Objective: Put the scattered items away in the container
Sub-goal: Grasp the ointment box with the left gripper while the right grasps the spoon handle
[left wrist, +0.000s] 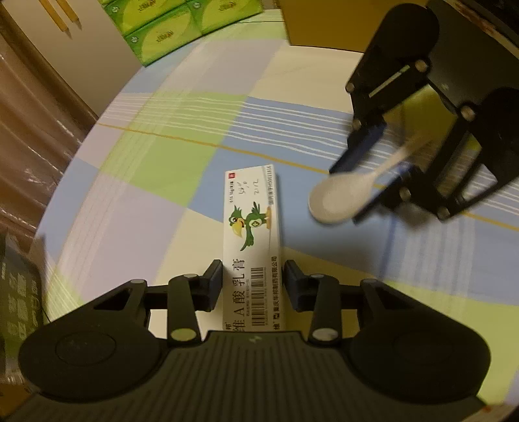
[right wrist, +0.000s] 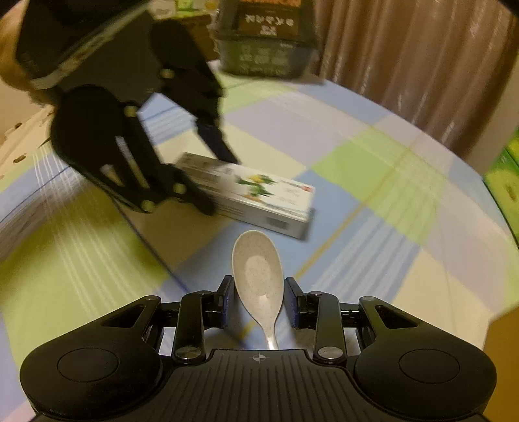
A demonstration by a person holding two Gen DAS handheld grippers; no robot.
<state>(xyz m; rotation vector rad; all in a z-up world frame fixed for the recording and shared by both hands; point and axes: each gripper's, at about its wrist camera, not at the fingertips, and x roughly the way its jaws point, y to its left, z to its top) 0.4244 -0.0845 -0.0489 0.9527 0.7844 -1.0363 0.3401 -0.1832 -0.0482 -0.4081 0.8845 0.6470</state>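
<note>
Fingers first: your left claw (left wrist: 253, 282) straddles a long white ointment box (left wrist: 253, 240), one blue-padded finger (left wrist: 214, 285) close on each long side near the barcode end. The pads sit right against the carton, though whether they press it or only flank it is not clear from the left wrist view. The box lies flat on the checked tablecloth (left wrist: 129, 201), its far end pointing toward 12 o'clock, with a green parrot printed on top.

Your right claw (right wrist: 258, 298) is spread around a pale speckled spoon (right wrist: 258, 272). The bowl faces up and reaches toward 12 o'clock, the handle runs back under the claw body, and a slim gap shows on both sides of the bowl, so the pads do not touch it. In the left wrist view that same spoon sits at about 3 o'clock from the box, just beside it.

Farther out in the right wrist view, the box lies at 12 o'clock beyond the spoon, with your left claw over its left end. A dark crate (right wrist: 262, 42) with printed sides stands at the far table edge, at about 12 o'clock. Green packets (left wrist: 181, 26) are stacked at 11 o'clock in the left wrist view, with a brown cardboard box (left wrist: 324, 22) at 1 o'clock.
</note>
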